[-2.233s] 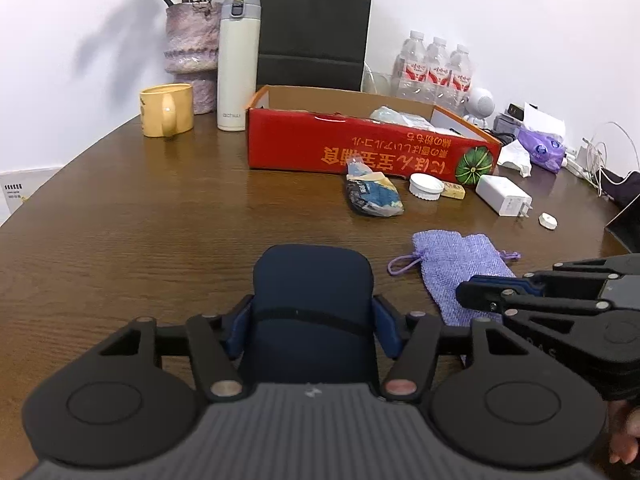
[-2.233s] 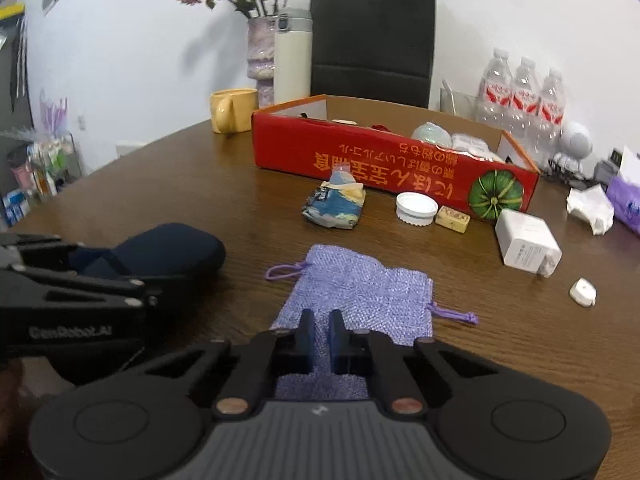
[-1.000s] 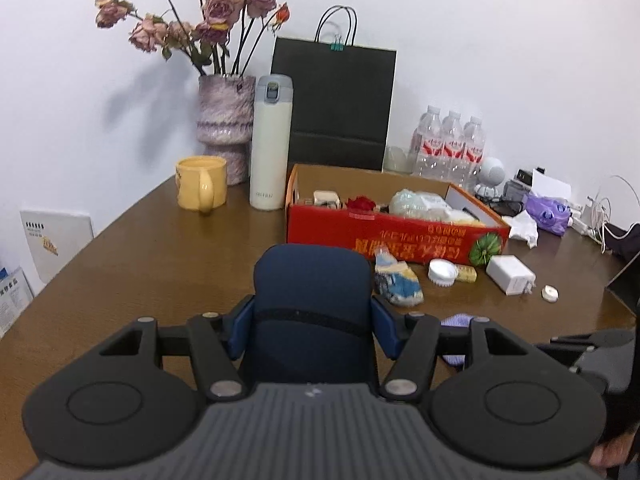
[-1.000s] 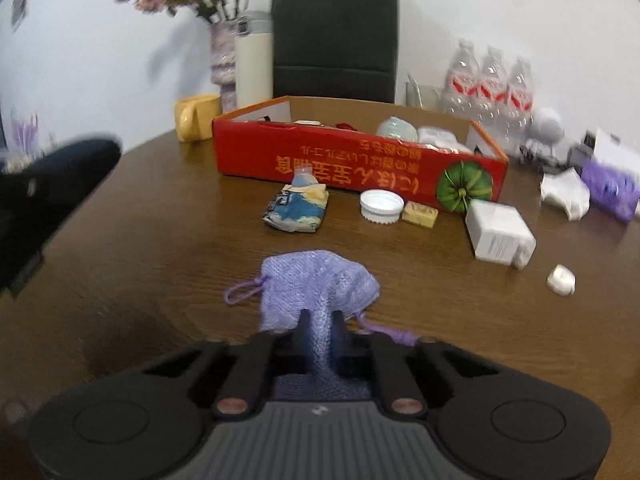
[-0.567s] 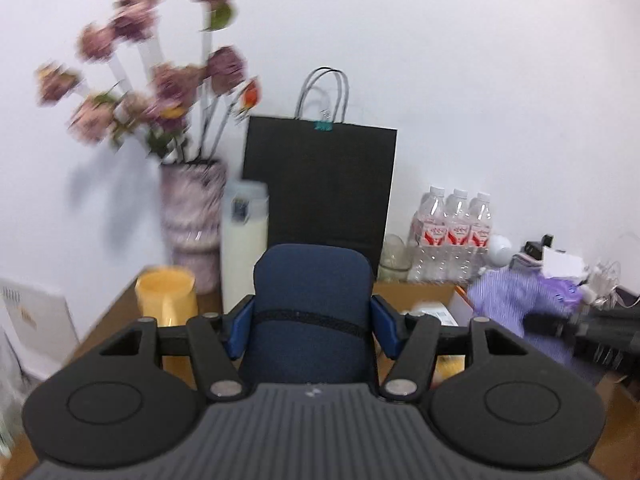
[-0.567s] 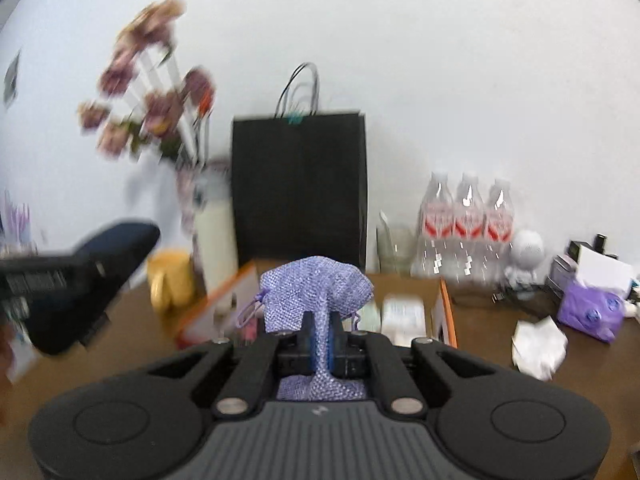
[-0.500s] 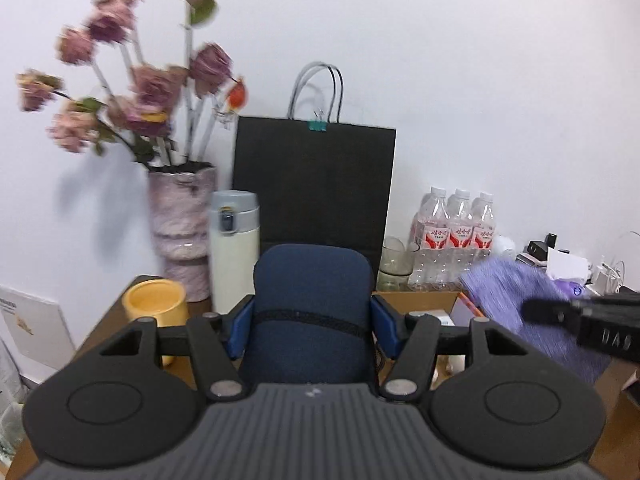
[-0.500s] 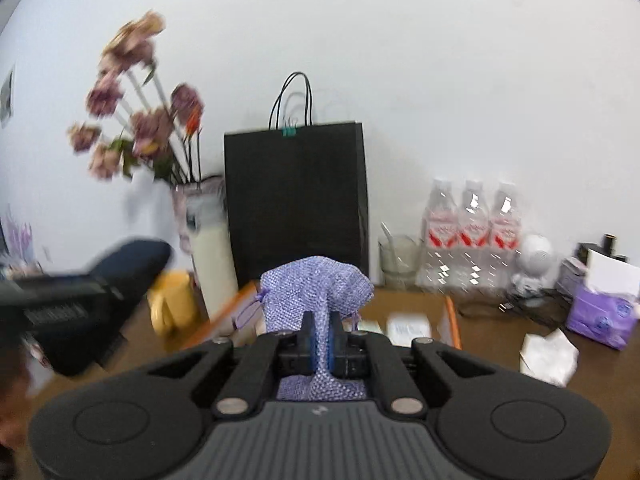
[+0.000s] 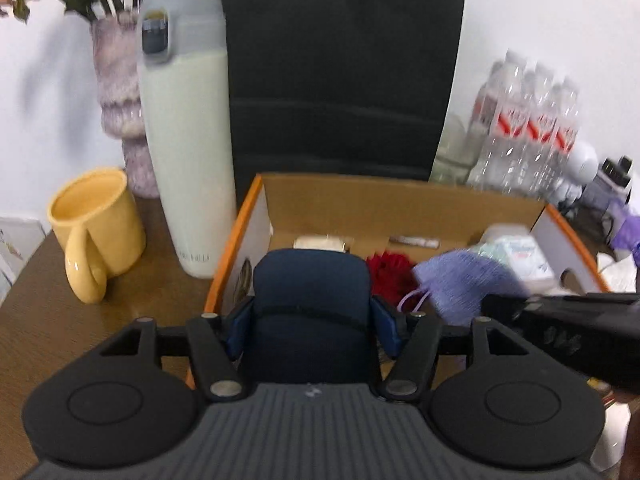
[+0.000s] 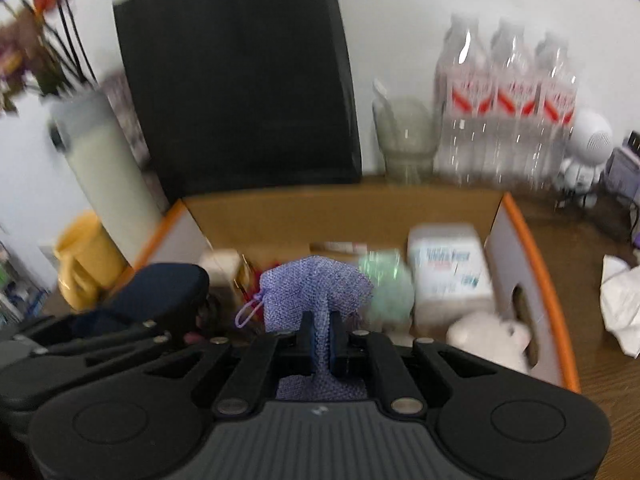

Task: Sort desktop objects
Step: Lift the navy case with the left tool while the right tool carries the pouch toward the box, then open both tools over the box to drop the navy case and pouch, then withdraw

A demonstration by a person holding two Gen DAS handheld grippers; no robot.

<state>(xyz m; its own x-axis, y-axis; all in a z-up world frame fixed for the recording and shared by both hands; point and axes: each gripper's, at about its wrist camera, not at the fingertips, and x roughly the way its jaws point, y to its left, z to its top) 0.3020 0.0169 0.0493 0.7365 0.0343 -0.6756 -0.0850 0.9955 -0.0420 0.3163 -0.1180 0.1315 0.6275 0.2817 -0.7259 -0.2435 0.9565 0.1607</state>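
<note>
Both grippers loaded, both over the cardboard box.
Left gripper was clamped on the dark blue case, jaws easing apart with the case between them; right gripper was pinched tight on the purple drawstring pouch, which hung above the box interior. Left wrist view alone showed the red flower in the box and the yellow mug beside the white thermos on the table. Right wrist view alone showed the green puff, white packet and white plush at the box's right end, plus the glass behind it.
</note>
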